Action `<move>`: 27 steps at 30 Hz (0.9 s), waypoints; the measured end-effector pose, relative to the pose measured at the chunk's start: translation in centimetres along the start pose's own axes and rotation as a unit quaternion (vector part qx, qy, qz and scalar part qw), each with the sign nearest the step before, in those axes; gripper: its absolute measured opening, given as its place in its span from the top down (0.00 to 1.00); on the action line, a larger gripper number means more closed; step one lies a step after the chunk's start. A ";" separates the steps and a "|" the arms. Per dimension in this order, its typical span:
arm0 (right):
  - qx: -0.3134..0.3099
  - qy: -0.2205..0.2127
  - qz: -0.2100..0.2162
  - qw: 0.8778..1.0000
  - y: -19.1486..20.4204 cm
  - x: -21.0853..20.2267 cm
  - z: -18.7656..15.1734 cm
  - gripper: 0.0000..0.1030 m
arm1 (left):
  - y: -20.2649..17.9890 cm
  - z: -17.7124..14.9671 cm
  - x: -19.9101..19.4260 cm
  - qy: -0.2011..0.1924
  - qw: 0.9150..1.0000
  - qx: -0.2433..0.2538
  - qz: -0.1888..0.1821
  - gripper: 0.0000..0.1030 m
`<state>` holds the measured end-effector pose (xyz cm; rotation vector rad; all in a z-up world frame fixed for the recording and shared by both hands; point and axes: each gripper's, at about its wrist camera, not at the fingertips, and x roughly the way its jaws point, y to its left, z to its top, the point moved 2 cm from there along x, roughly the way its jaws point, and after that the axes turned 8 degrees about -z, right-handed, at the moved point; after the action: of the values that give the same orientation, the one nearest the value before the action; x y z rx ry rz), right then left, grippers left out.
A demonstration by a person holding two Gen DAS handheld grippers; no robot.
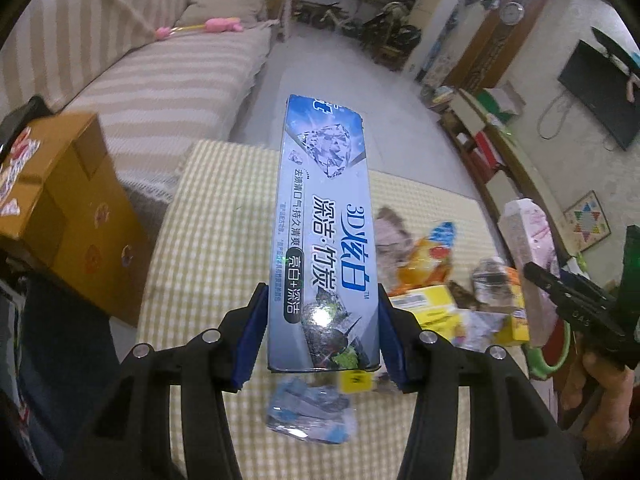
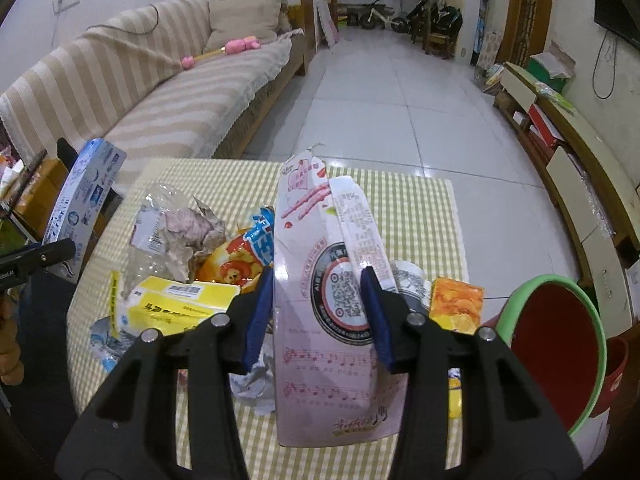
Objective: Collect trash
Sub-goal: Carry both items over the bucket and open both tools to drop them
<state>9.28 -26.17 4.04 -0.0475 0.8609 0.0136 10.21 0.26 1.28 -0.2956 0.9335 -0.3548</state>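
My left gripper (image 1: 322, 332) is shut on a long blue-and-silver toothpaste box (image 1: 326, 216), held lengthwise above the checked table (image 1: 224, 216); the same box (image 2: 86, 192) shows at the left of the right wrist view. My right gripper (image 2: 318, 314) is shut on a pink flattened carton (image 2: 320, 280) with a round printed code, lifted over the trash pile; the carton (image 1: 528, 240) and the right gripper (image 1: 560, 284) appear at the right of the left wrist view. On the table lie a yellow box (image 2: 180, 304), a clear crumpled bag (image 2: 168, 224), an orange snack wrapper (image 2: 240, 256) and a crushed blue wrapper (image 1: 312, 412).
A red bin with a green rim (image 2: 556, 352) stands at the table's right. A cardboard box (image 1: 76, 208) sits left of the table. A striped sofa (image 2: 160, 92) runs along the left, a low cabinet (image 2: 568, 152) along the right, tiled floor (image 2: 392, 100) beyond.
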 end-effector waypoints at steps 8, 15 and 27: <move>0.028 -0.022 0.002 0.999 -2.4 -3.0 -0.1 0.58 | -4.4 0.4 -0.3 0.004 0.999 0.032 -0.034 0.53; 0.055 -0.038 -0.012 0.998 -5.8 -5.2 -0.5 0.58 | -8.2 0.5 0.5 0.018 0.996 0.057 -0.061 0.53; 0.113 -0.048 -0.055 0.991 -13.5 -7.3 -2.7 0.58 | -17.6 0.0 3.6 0.048 0.986 0.104 -0.119 0.53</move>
<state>2.87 -39.77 8.31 0.1166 0.7577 -0.1830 9.23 -17.13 5.59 -0.1996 0.9487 -0.6870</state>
